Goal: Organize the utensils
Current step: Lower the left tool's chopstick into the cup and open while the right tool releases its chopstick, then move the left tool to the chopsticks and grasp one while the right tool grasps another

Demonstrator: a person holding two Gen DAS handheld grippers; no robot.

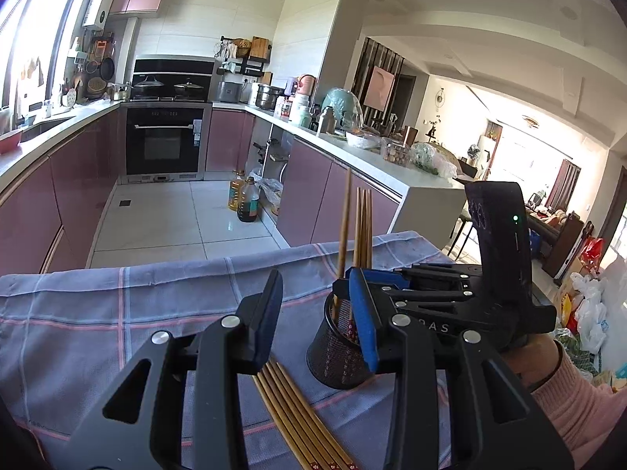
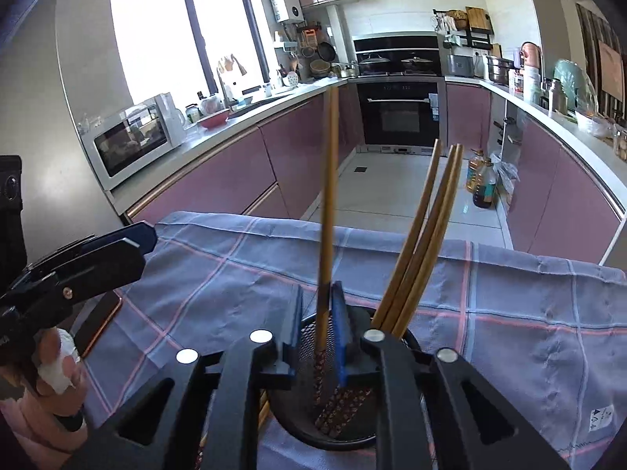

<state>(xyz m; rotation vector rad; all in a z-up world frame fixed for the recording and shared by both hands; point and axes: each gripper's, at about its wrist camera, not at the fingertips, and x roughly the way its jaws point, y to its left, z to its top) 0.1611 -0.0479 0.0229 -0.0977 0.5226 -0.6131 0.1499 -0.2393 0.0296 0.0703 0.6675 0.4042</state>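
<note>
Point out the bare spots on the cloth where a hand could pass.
Free: the checked cloth right of the mesh holder, and the far strip toward the cloth's edge. Crowded: around the holder, with the right hand-held gripper over it, and the loose chopsticks near the left hand-held gripper.

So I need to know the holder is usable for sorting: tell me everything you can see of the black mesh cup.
The black mesh cup is a round holder of dark perforated metal with a solid rim, standing upright on the blue checked cloth. Three brown chopsticks lean against its far side, patterned ends down; a fourth chopstick stands nearly vertical between the right gripper fingers, its end inside the cup. More chopsticks lie on the cloth just left of it.
</note>
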